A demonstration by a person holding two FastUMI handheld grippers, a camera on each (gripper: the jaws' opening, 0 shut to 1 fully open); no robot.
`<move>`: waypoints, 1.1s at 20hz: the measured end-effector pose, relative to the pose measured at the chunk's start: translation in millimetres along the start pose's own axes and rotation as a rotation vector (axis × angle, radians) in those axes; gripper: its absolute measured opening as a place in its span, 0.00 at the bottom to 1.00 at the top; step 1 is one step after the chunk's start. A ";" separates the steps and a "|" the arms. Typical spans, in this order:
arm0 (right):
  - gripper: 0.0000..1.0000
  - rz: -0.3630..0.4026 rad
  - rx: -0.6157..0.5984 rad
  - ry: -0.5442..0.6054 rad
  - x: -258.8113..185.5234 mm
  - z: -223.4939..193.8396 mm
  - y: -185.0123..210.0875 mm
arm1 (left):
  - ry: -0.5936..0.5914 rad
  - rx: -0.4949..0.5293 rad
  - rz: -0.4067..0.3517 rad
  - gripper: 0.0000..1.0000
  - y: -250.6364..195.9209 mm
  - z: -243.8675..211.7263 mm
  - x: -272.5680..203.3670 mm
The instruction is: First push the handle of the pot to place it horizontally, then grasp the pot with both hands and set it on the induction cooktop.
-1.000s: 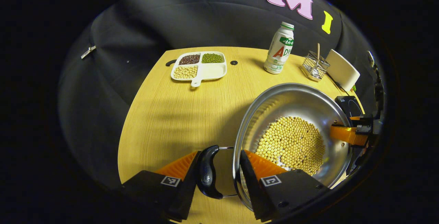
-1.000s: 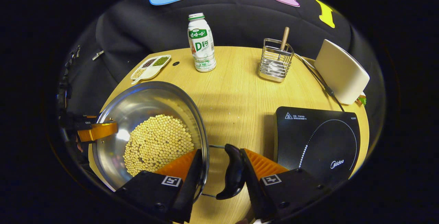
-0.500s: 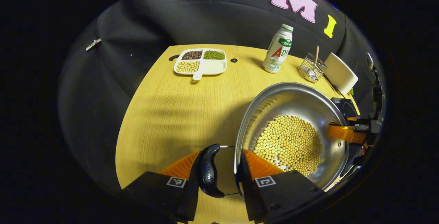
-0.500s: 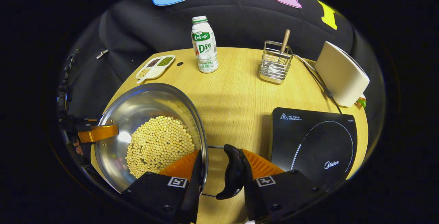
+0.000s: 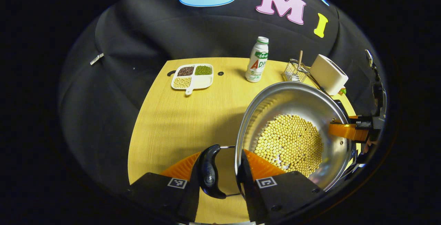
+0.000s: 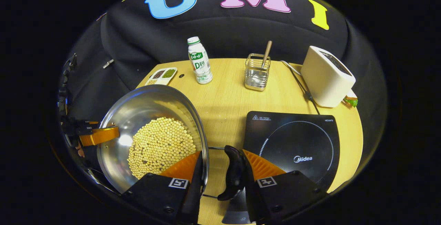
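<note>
— So, from my left gripper view, what worries you?

— My left gripper (image 5: 222, 170) straddles the rim of the round stainless-steel pot (image 5: 293, 108), one finger inside by the yellow soybeans (image 5: 289, 144), the other outside against the black loop handle (image 5: 209, 171). I judge both press, clamped on rim and handle together. If that handle swings on its wire, the pot could tip and spill beans over the wooden desk (image 5: 179, 114). The pot looks lifted, over the desk's near right part.

— And the far side?

— My right gripper (image 5: 348, 132) grips the opposite rim there.

— Now the right gripper view?

— Same hold mirrored: my right gripper (image 6: 222, 170) closed on the pot (image 6: 144, 101) rim and its black handle (image 6: 235, 176), narrow gap only. My left gripper (image 6: 100, 135) bites the far rim. The black induction cooktop (image 6: 299, 142) lies just beside, at the desk's near right edge. Uneven hands would tilt the pot; setting down off-centre could catch the cooktop's edge.
</note>
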State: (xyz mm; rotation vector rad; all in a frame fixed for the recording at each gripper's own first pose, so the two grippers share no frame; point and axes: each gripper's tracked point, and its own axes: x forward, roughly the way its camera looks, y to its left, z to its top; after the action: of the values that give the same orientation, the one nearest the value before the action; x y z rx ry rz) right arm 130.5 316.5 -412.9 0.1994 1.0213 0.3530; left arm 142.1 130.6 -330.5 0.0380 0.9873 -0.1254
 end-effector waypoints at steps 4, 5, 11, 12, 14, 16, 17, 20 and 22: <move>0.57 0.002 0.017 -0.025 -16.5 5.9 -16.9 | -0.016 0.021 0.000 0.58 -33.8 8.7 -17.7; 0.57 0.000 0.020 -0.028 -19.2 6.4 -22.9 | -0.017 0.022 -0.006 0.58 -44.2 10.7 -19.6; 0.57 -0.031 0.030 -0.038 -39.7 6.8 -72.6 | -0.012 0.028 -0.043 0.58 -104.1 18.3 -18.5; 0.57 -0.036 0.032 -0.040 -44.6 8.2 -80.7 | -0.013 0.030 -0.047 0.58 -113.0 19.7 -17.2; 0.57 -0.046 0.036 -0.041 -45.1 9.3 -95.8 | -0.014 0.033 -0.057 0.58 -132.0 24.3 -14.4; 0.57 -0.055 0.041 -0.043 -46.5 9.5 -113.8 | -0.015 0.043 -0.065 0.60 -149.7 28.6 -10.7; 0.57 -0.058 0.046 -0.041 -49.3 8.5 -123.4 | -0.015 0.048 -0.069 0.60 -159.1 30.8 -9.1; 0.57 -0.067 0.057 -0.025 -56.4 3.6 -155.0 | -0.007 0.056 -0.080 0.58 -189.1 32.4 -1.2; 0.57 -0.075 0.061 -0.015 -57.1 0.7 -174.6 | 0.003 0.056 -0.090 0.58 -207.7 32.3 7.4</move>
State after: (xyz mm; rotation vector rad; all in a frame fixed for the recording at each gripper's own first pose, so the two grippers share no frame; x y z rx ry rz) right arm 138.0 133.2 -423.8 0.2179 1.0224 0.2521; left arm 147.4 -79.0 -313.8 0.0448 0.9886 -0.2355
